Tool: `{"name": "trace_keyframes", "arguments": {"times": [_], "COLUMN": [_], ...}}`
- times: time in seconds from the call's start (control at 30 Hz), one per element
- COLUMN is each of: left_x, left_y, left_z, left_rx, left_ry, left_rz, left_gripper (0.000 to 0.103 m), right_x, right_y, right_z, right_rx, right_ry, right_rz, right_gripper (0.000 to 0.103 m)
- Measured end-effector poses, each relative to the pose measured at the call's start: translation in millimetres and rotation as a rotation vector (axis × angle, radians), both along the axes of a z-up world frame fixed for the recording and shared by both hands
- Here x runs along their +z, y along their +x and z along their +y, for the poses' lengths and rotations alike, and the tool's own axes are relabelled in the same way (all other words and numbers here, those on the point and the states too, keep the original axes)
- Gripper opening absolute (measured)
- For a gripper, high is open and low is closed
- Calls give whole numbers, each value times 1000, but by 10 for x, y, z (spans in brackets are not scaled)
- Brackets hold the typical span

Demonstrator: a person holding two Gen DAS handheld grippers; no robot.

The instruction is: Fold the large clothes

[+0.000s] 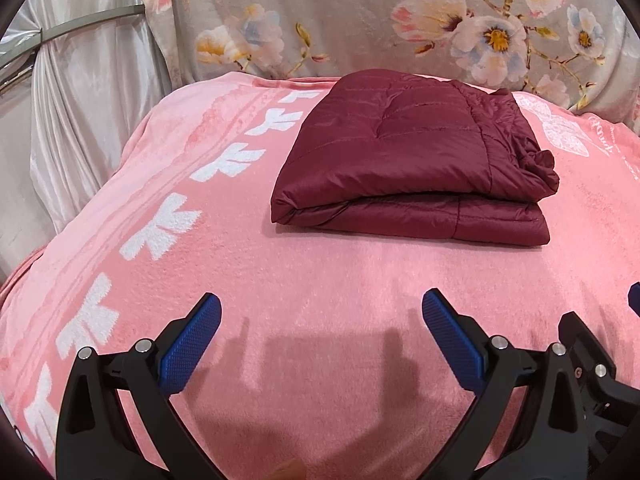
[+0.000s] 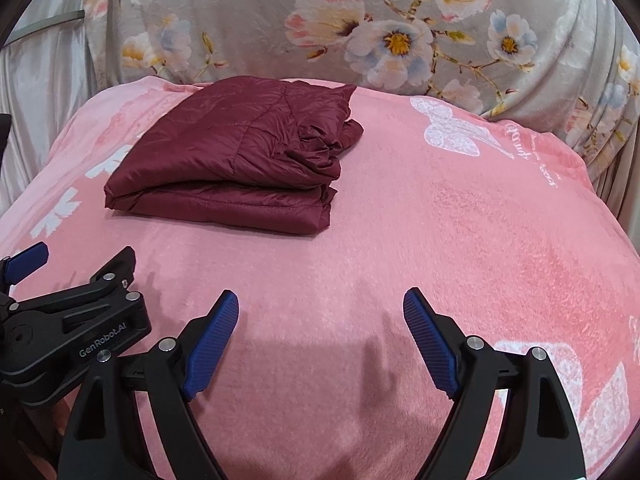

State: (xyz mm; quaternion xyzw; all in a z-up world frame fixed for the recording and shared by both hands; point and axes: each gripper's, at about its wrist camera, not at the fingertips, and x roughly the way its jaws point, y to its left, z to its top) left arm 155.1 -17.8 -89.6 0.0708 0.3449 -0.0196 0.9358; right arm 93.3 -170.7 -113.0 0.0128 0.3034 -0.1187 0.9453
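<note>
A dark red quilted jacket [image 1: 404, 160] lies folded into a thick rectangle on a pink blanket [image 1: 320, 280], its loose bunched edge on the right. In the right wrist view the same jacket [image 2: 236, 160] sits at upper left. My left gripper [image 1: 322, 308] hovers over bare blanket in front of the jacket, apart from it, jaws wide open and empty. My right gripper [image 2: 320, 304] stands open too, nothing between its blue pads [image 2: 212, 344]. The left gripper's black body [image 2: 80, 336] shows beside it at lower left.
The pink blanket [image 2: 440, 240] with white leaf and butterfly prints covers the whole work surface. Behind it hangs a grey floral cloth [image 1: 360, 20], with a shiny pale curtain [image 1: 80, 100] at the left. The blanket drops away at its left and right edges.
</note>
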Motion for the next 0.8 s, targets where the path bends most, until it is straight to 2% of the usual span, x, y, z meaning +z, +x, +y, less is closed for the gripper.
{"name": "trace_keyframes", "arguments": {"times": [0.13,0.8], "left_x": [25,49], "left_y": [-22,-36], "left_z": [26,20], "left_rx": [5,3], "left_ry": [-12,-16], "left_rz": [-15,-20], "left_gripper": [98,98], "right_x": [28,21], "right_y": [-32,-21], "right_z": [13,6], "right_rx": [12,26], "right_ry": [-2,2], "right_rz": [-23,-18], "right_gripper": [82,82]}}
